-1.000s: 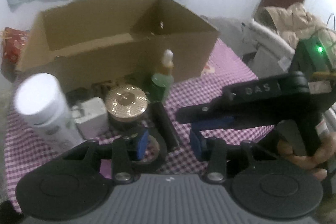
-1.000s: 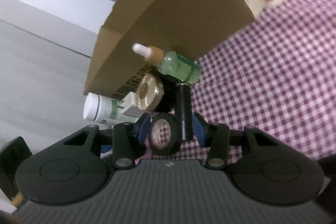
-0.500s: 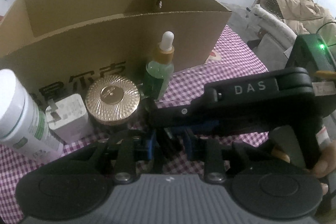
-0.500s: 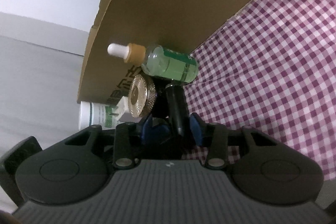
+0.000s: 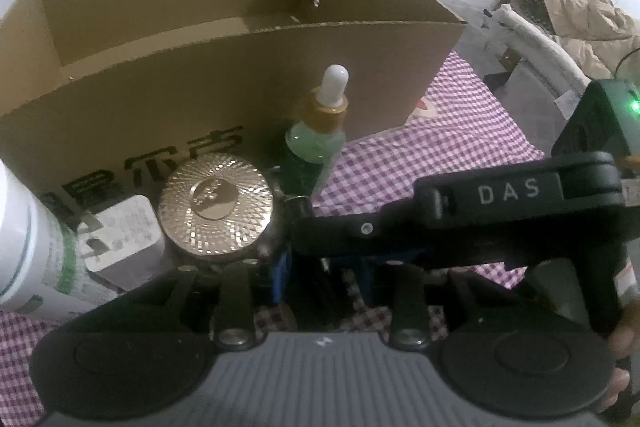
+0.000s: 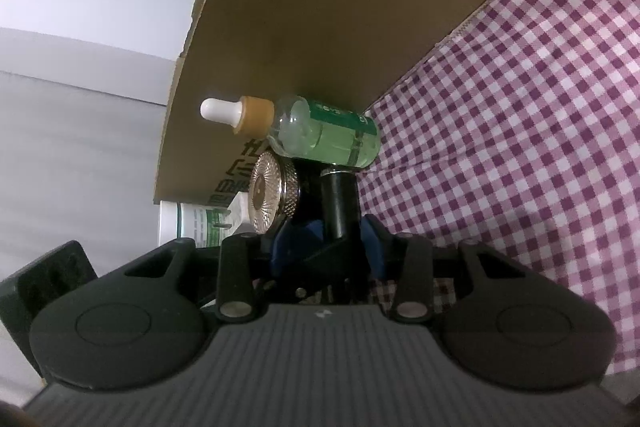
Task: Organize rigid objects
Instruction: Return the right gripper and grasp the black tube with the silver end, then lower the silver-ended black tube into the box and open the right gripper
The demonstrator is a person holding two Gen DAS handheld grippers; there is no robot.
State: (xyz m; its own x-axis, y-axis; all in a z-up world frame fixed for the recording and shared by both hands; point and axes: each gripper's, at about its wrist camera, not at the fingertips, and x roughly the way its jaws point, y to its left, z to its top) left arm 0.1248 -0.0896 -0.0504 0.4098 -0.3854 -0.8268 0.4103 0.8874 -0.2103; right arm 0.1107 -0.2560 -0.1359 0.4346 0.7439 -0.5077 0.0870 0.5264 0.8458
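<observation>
Inside, the cardboard box point(image 5: 224, 75) shows only bare brown walls.

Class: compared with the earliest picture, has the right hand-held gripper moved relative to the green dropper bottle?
Yes. The right hand-held gripper has advanced toward the green dropper bottle.

Matt brown corrugated cardboard box point(image 5: 224, 75), glossy clear green dropper bottle point(image 6: 324, 139), rubbery white bulb, shiny ribbed gold metallic jar lid point(image 5: 216, 207), smooth white plastic charger point(image 5: 120, 239), woven purple-checked cloth point(image 6: 520, 127), matt black plastic gripper bodies.
</observation>
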